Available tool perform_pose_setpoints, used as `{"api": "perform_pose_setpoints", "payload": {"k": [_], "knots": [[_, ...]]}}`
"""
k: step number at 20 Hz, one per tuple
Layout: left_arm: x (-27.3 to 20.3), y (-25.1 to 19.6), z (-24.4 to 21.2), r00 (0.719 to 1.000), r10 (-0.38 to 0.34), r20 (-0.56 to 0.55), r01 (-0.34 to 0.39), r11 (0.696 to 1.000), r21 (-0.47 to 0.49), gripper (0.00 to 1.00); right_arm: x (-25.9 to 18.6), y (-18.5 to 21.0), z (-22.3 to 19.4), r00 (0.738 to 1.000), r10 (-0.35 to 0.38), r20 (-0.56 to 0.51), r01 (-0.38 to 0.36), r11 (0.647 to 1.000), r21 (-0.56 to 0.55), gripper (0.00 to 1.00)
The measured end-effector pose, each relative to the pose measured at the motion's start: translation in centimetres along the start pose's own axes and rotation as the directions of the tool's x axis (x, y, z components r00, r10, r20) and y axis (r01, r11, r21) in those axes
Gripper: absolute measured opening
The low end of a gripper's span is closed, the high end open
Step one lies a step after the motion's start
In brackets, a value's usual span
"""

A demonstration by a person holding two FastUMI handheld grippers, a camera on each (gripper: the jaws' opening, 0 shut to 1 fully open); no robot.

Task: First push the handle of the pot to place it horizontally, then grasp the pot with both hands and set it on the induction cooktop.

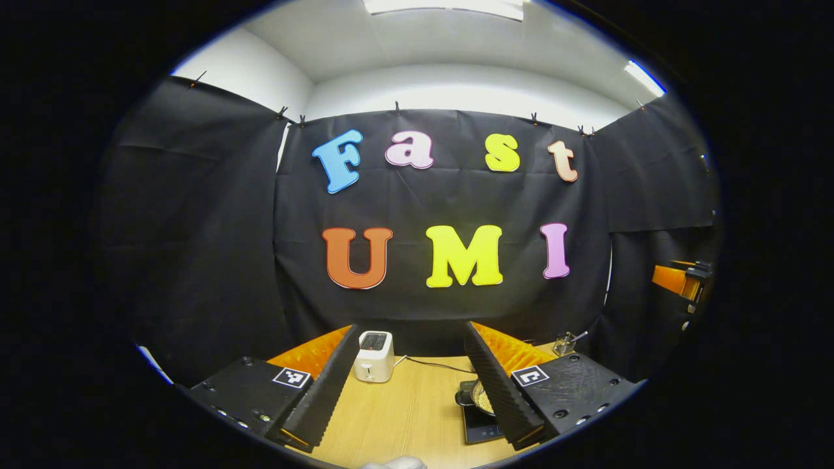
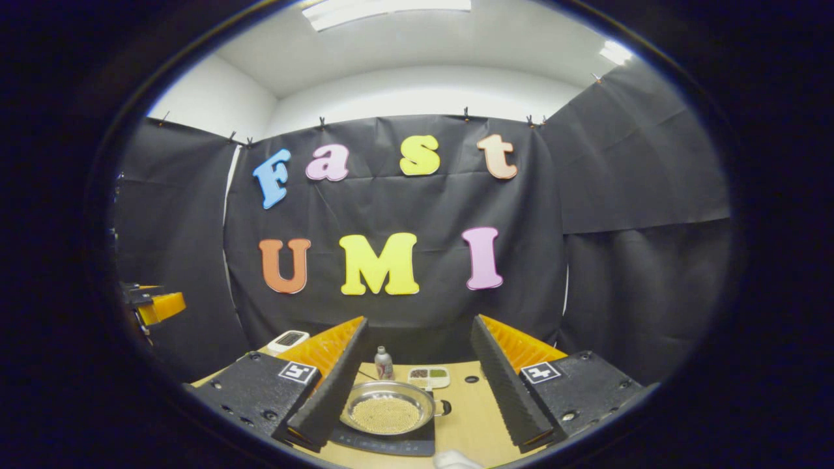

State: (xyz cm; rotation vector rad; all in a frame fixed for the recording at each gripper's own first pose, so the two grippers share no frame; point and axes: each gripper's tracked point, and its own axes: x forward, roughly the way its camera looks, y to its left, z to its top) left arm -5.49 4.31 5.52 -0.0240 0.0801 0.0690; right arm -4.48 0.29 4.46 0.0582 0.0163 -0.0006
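Note:
A silver pot (image 2: 389,409) holding pale round grains sits on the black induction cooktop (image 2: 397,446), with a short dark handle (image 2: 445,408) sticking out to its right. My right gripper (image 2: 418,320) hovers open above it, the pot lying low between the fingers near the left one. In the left gripper view the pot (image 1: 481,397) and cooktop (image 1: 480,428) peek out from behind the right finger of my open left gripper (image 1: 412,327), which holds nothing. The right gripper (image 1: 681,280) also appears far right, and the left gripper (image 2: 156,306) far left.
On the wooden table (image 1: 404,417) stand a white toaster (image 1: 373,356) with its cord and a utensil holder (image 1: 565,343). Behind the pot are a small bottle (image 2: 383,363), a white divided dish (image 2: 429,376) and a white device (image 2: 288,340).

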Motion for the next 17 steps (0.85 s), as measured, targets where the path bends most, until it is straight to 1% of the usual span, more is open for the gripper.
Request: {"api": "perform_pose_setpoints", "payload": {"k": [1, 2, 3, 6, 8, 10, 12, 14, 17], "knots": [[0.1, -0.2, 0.1, 1.0, -0.003, 0.005, 0.003, 1.0, -0.003, 0.96, 0.0, -0.3, -0.1, 1.0, -0.01, -0.001, 0.01, 1.0, -0.005, 0.99], [0.1, -0.3, 0.2, 1.0, -0.007, 0.011, 0.007, 1.0, -0.001, 0.96, 0.0, -0.4, -0.2, 1.0, -0.015, -0.003, 0.015, 1.0, -0.007, 0.96], [0.2, -0.6, -0.2, 1.0, -0.015, 0.0, 0.015, 1.0, 0.002, 0.96, -0.1, -0.3, -0.2, 1.0, -0.016, -0.002, 0.016, 1.0, -0.009, 0.99], [0.3, -1.3, -0.3, 0.999, -0.041, -0.001, 0.041, 0.999, 0.018, 0.96, -0.4, -0.1, 0.3, 1.0, -0.022, 0.009, 0.022, 1.0, -0.008, 0.97], [0.3, -1.5, 0.0, 0.999, -0.053, 0.005, 0.052, 0.999, 0.014, 0.96, -0.7, 0.0, 0.3, 1.0, -0.025, 0.015, 0.025, 1.0, -0.008, 0.99], [0.3, -1.4, -0.1, 0.998, -0.062, 0.006, 0.062, 0.998, 0.008, 0.96, -0.9, 0.4, 0.2, 1.0, -0.024, 0.008, 0.024, 1.0, -0.004, 0.97], [0.3, -1.0, 0.0, 0.998, -0.061, 0.01, 0.061, 0.998, 0.011, 0.96, -1.1, 0.7, 0.2, 1.0, -0.023, 0.012, 0.023, 1.0, -0.004, 0.99], [0.2, -0.4, -0.4, 0.999, -0.045, 0.005, 0.045, 0.999, 0.017, 0.96, -1.3, 0.9, 0.2, 1.0, -0.022, 0.014, 0.022, 1.0, -0.011, 0.97], [0.1, -0.1, -0.5, 0.999, -0.047, 0.002, 0.047, 0.999, 0.014, 0.96, -1.4, 1.3, 0.3, 1.0, -0.021, 0.014, 0.021, 1.0, -0.019, 0.97]]}}
